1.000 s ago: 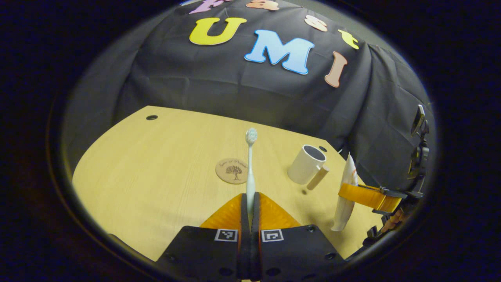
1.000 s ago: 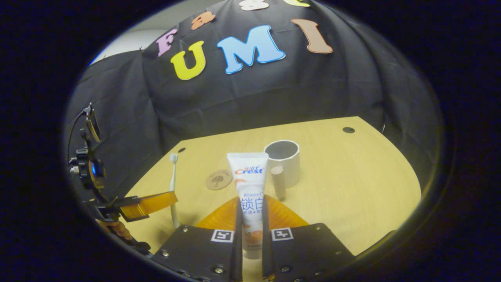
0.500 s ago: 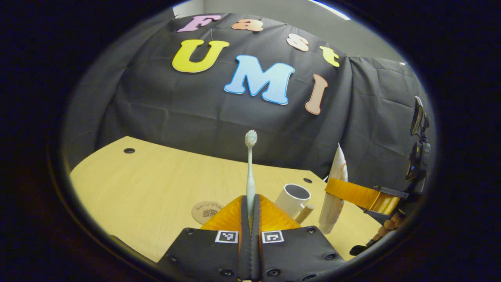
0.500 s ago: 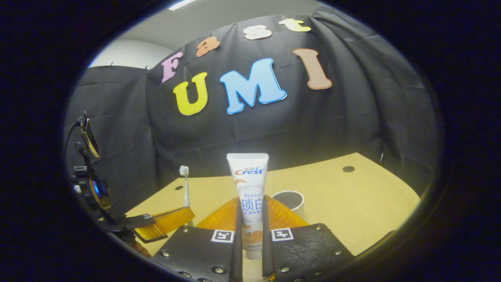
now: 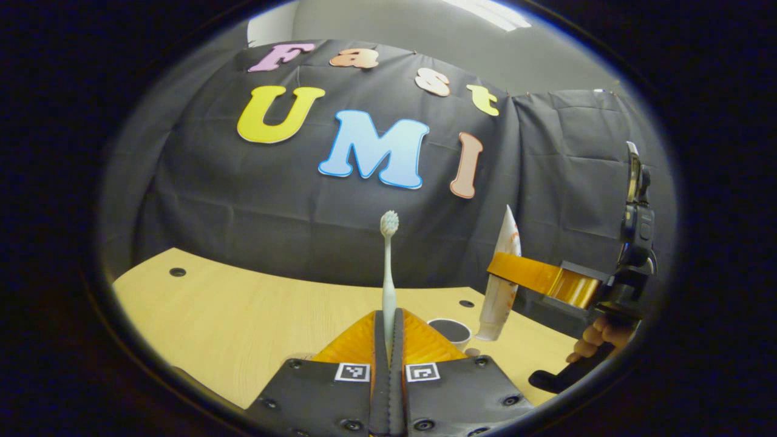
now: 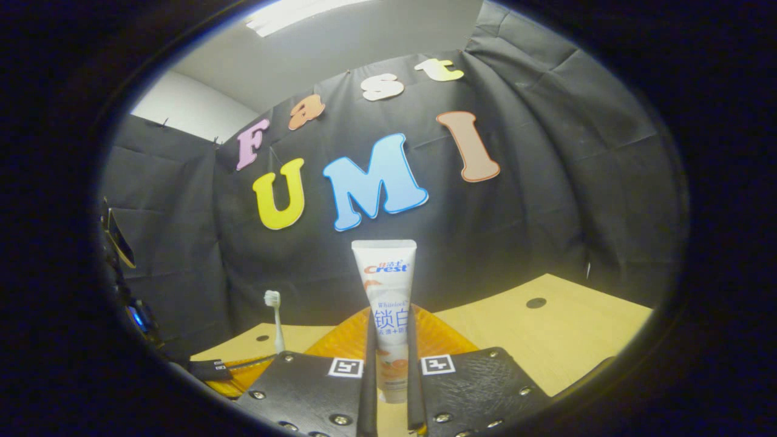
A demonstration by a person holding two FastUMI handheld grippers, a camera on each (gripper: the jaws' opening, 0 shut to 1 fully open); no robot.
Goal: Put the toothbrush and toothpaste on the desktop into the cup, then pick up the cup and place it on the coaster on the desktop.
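Two grippers are raised above the bench, each clamped on one item; the left gripper has both fingers pressed together on the handle of the toothbrush, which stands upright with its pale bristle head on top, slim and smooth like plastic; the right gripper pinches the toothpaste between both fingers, crimped flat end up and cap down between the fingers, a soft white tube with printed lettering and an orange patch low down.

The left gripper view adds the cup, a round white vessel with a dark inside, standing on the bench toward the back right edge, its lower part hidden behind the gripper; in that view the right gripper sits off to the right with a hand on its grip, and the toothpaste hangs tilted just right of the cup and higher than its rim, seen edge-on as a thin wedge. The right gripper view shows the tube's broad printed face instead, and the toothbrush as a small upright stick at lower left, with the left gripper below it near the bench's left edge.

The bench is pale wood grain with small dark round holes near its back corners.
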